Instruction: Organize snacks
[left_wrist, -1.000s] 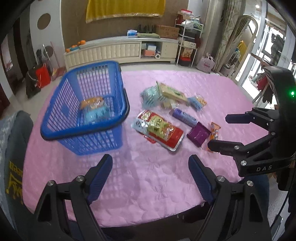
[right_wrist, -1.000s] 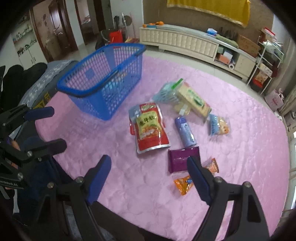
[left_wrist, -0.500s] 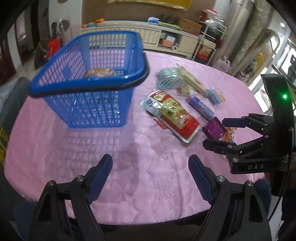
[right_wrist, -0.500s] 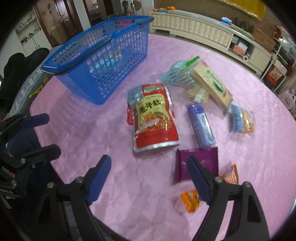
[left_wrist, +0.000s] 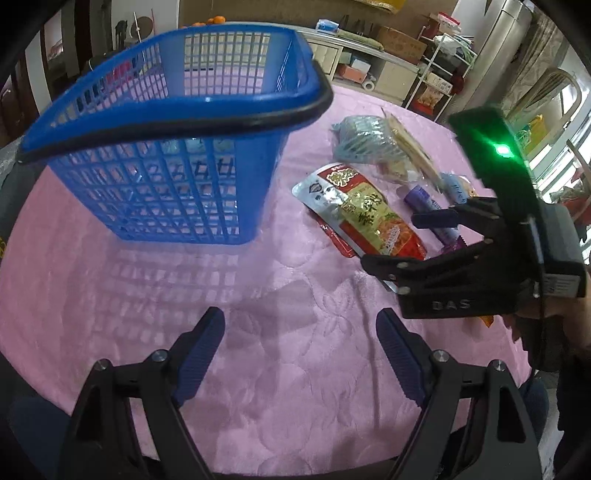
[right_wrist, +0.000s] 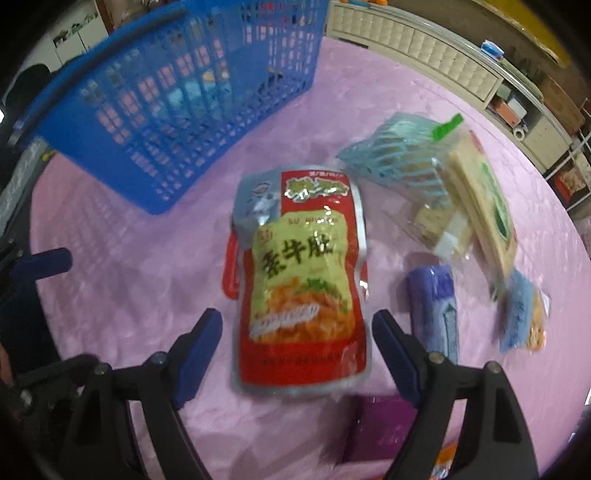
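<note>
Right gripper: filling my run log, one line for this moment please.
right gripper: open, empty | over: red snack pouch | left gripper: open, empty

Bare pink tablecloth (left_wrist: 280, 354) near; blue basket (left_wrist: 177, 155) and snacks (right_wrist: 303, 280) beyond.

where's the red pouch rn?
Right wrist view: the red pouch lies flat on the pink cloth, centre frame, between the blue basket and the purple tube, near end between the right gripper's open jaws.
</note>
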